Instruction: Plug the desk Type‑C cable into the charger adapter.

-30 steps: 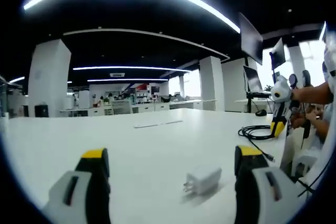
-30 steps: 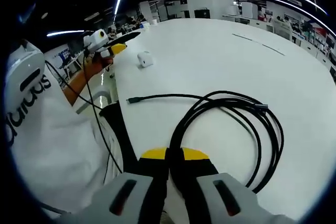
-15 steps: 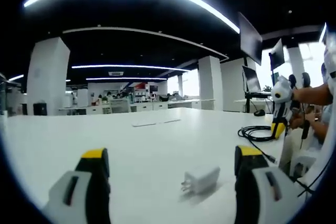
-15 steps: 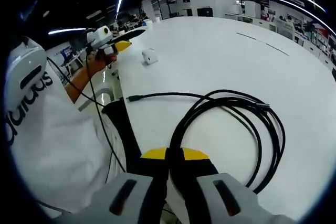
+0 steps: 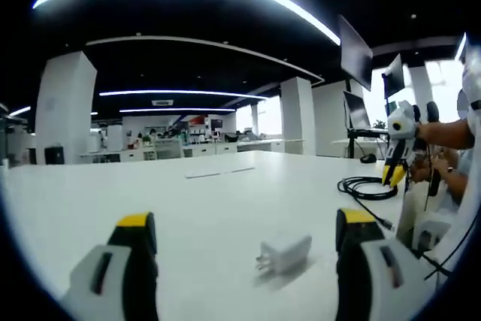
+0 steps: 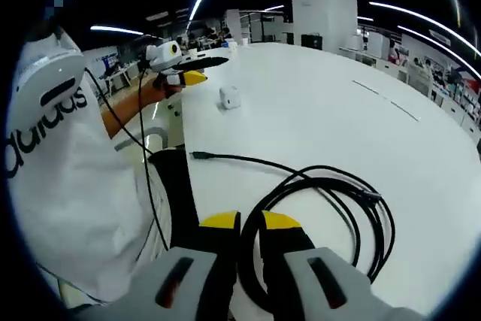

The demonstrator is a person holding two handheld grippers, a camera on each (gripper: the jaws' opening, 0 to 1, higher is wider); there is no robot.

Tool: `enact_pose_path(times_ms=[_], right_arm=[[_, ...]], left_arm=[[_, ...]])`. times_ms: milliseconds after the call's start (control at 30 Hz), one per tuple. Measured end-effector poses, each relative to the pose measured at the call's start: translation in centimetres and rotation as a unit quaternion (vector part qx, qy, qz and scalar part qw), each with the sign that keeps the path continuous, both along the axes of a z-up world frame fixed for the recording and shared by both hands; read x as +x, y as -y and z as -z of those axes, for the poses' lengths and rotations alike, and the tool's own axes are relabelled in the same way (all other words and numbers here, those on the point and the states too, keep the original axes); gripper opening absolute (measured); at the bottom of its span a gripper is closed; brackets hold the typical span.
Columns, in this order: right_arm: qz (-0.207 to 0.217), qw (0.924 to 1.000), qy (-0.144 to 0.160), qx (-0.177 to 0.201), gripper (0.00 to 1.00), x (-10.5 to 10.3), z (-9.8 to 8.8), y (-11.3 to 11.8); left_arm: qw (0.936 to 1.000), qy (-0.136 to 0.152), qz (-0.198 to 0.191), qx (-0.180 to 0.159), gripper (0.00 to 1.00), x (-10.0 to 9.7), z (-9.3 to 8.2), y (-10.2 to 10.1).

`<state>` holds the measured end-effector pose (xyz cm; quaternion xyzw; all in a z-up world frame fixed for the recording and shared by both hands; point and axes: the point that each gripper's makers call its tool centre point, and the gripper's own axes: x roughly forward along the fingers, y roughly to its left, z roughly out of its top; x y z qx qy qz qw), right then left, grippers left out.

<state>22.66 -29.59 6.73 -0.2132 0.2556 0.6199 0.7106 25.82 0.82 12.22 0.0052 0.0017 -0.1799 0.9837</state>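
Note:
The white charger adapter (image 5: pixel 284 252) lies on the white table (image 5: pixel 188 201) just ahead of my left gripper (image 5: pixel 244 223), whose jaws stand wide open on either side of it with nothing between them. The adapter (image 6: pixel 229 96) also shows far off in the right gripper view, next to the left gripper (image 6: pixel 192 77). The black Type‑C cable (image 6: pixel 331 193) lies coiled, its plug end (image 6: pixel 197 155) stretched out to the left. My right gripper (image 6: pixel 251 222) hovers over the coil's near loop, its jaws a narrow gap apart. The right gripper (image 5: pixel 391 177) hangs above the coil (image 5: pixel 368 187).
The table edge (image 6: pixel 174 148) runs close beside the person in a white shirt (image 6: pixel 68 186), who holds both grippers. A thin black lead (image 6: pixel 143 163) hangs from the left gripper past the shirt. Monitors (image 5: pixel 359 114) and desks stand beyond the table.
The right gripper has lifted a little off the coil and its jaws have parted from touching to a narrow gap. The left gripper has stayed open around the adapter.

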Motion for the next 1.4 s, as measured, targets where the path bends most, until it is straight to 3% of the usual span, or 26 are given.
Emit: enact_pose_path(times_ms=[67, 300, 667, 967, 1400], right_arm=[[-0.03, 0.9992, 0.027, 0.002, 0.1, -0.2, -0.3, -1.1], [-0.111, 0.9921, 0.059, 0.0, 0.11, -1.1, 0.0, -3.9], [-0.183, 0.9805, 0.071, -0.008, 0.11, -1.5, 0.5, -6.6], [-0.263, 0.9615, 0.077, -0.019, 0.11, -2.6, 1.3, -8.7], [-0.313, 0.9447, 0.084, -0.048, 0.09, -2.9, 2.2, -10.1]], left_arm=[[1.0, -0.001, 0.0, 0.0, 1.0, 0.0, 0.1, 0.0], [1.0, -0.006, 0.001, 0.001, 1.0, -0.1, 0.3, -0.1], [0.9999, -0.011, -0.001, 0.003, 1.0, -0.2, 0.7, -0.2], [0.9998, -0.015, -0.006, 0.007, 1.0, -0.3, 1.1, -0.6], [0.9997, -0.022, -0.006, 0.009, 1.0, -0.3, 1.6, -1.0]])
